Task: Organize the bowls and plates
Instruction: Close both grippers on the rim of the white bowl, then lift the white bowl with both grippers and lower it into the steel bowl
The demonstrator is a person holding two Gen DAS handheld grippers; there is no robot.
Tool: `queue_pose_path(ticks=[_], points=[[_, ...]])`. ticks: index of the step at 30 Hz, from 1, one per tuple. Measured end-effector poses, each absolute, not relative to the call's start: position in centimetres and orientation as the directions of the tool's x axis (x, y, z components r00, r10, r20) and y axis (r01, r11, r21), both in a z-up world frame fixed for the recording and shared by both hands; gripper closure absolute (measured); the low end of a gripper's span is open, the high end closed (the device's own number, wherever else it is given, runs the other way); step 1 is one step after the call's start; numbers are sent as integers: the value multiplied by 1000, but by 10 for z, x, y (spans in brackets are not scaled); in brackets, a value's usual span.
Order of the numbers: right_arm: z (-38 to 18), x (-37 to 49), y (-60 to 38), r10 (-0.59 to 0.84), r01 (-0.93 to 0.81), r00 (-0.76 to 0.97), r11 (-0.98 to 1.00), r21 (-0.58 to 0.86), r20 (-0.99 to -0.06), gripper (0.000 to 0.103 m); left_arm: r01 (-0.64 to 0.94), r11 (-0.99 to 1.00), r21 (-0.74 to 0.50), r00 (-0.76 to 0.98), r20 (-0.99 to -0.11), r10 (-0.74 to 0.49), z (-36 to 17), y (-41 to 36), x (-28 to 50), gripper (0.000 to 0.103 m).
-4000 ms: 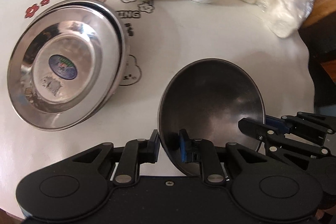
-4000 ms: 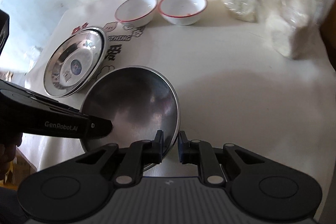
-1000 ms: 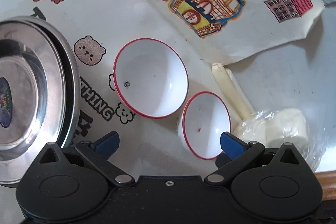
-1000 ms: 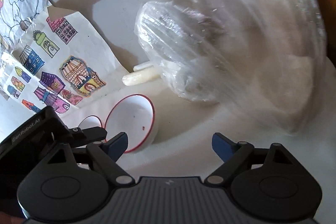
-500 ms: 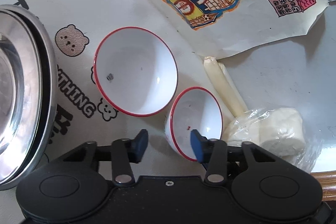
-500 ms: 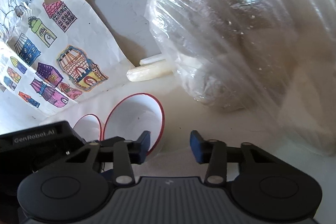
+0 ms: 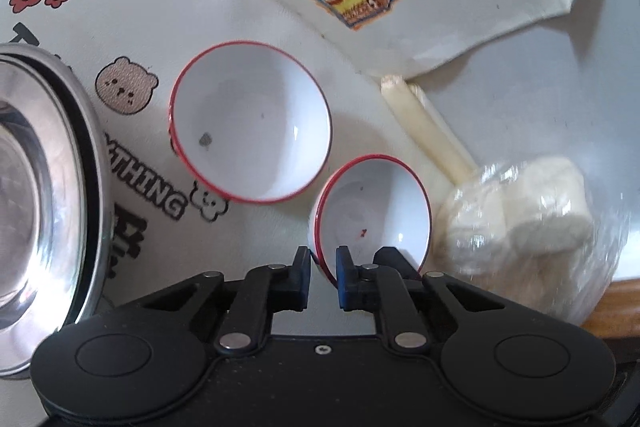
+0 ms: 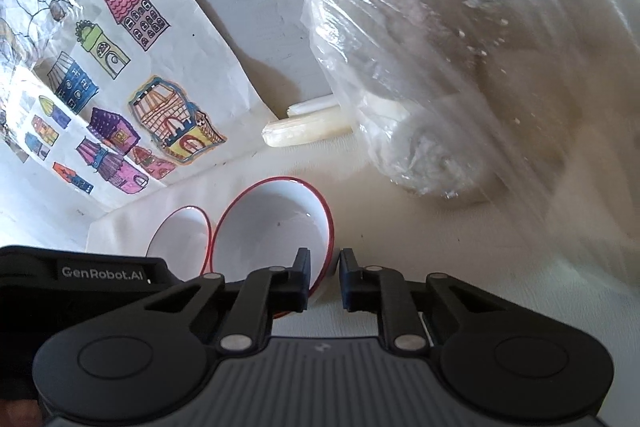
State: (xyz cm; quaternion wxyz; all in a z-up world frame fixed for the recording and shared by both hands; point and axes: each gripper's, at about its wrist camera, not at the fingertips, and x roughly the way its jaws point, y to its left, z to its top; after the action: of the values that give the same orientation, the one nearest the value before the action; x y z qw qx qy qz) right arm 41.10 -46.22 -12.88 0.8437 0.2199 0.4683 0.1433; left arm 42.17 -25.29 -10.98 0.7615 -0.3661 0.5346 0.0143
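- My left gripper (image 7: 323, 269) has just been closing and now pinches the near rim of the small bowl (image 7: 374, 211) right at my fingertips, one pad inside the wall and one outside.
- My right gripper (image 8: 324, 273) has likewise just been closing, and it clamps the same bowl's rim on the opposite side, so both hands hold it.
- I judge it light, stiff, glazed and slippery, and it would chip if knocked; the thin red-edged rim is the only sensible hold.
- This bowl is empty but for a red speck or two on its floor.
- Just beyond and left of my left gripper sits the second bowl (image 7: 250, 123), upright, empty except for a small dark mark.
- At my far left, stacked steel plates (image 7: 48, 187) hold nothing.
- Right of the bowl, a clear bag (image 7: 532, 227) holds pale, dough-like lumps.
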Motion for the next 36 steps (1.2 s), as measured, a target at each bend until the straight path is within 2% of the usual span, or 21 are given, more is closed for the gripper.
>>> queue_pose_path(ticks=[20, 36], points=[[-69, 320, -492, 450, -47, 595, 846, 530, -665, 88, -129, 866, -482, 395, -827, -401, -41, -271, 358, 89], [-47, 269, -474, 446, -49, 579, 855, 517, -682, 87, -110, 860, -497, 337, -833, -439, -41, -242, 321, 90]])
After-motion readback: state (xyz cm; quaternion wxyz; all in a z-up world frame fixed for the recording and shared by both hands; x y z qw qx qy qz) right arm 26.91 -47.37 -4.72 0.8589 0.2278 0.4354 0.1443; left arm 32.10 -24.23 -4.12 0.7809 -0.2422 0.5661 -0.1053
